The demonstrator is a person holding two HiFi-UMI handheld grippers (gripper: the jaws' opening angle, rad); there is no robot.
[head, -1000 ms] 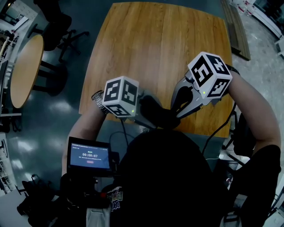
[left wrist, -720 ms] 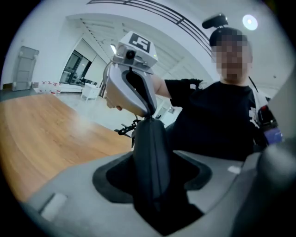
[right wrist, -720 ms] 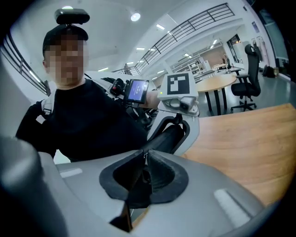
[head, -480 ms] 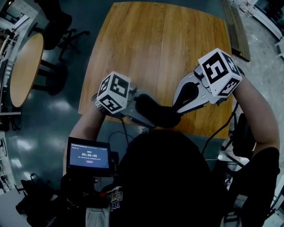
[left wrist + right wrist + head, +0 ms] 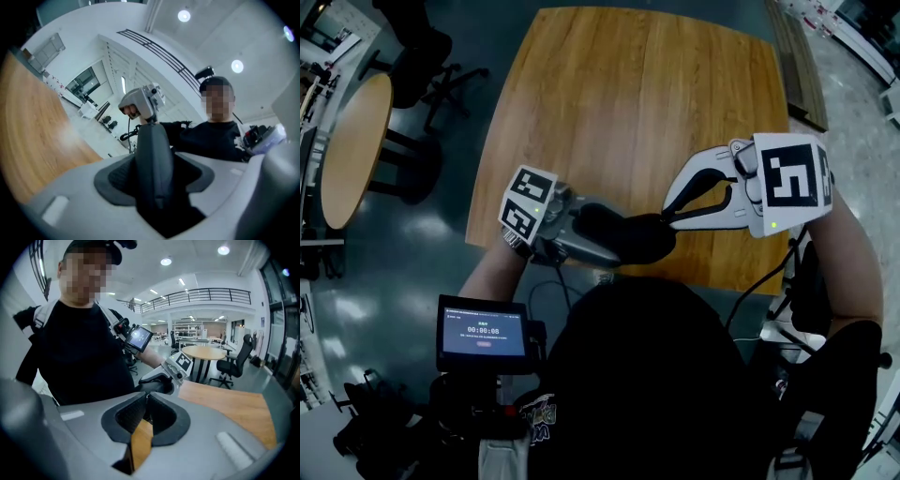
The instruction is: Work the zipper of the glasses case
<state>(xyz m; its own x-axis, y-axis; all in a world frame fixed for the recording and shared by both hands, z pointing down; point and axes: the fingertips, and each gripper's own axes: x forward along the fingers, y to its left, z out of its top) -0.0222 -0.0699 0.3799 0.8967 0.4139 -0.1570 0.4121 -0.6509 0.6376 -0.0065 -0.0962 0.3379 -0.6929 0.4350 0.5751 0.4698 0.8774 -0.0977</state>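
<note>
A black glasses case [image 5: 628, 236] is held in the air over the near edge of the wooden table [image 5: 637, 103]. My left gripper [image 5: 586, 232] is shut on its left part; in the left gripper view the case [image 5: 152, 140] stands on end between the pads. My right gripper [image 5: 667, 218] reaches in from the right, jaws shut at the case's right end. In the right gripper view its tips [image 5: 145, 398] meet on a small zipper pull at the end of the case [image 5: 154, 386]. The zipper's track is not visible.
A round wooden table [image 5: 352, 145] and a black office chair [image 5: 422, 56] stand on the floor to the left. A small screen [image 5: 483, 333] hangs at the person's chest. The person's body fills the space just below the table's near edge [image 5: 722, 272].
My right gripper has swung out to the right and turned its cube to face up. My left gripper has rolled and sunk slightly, still holding the case.
</note>
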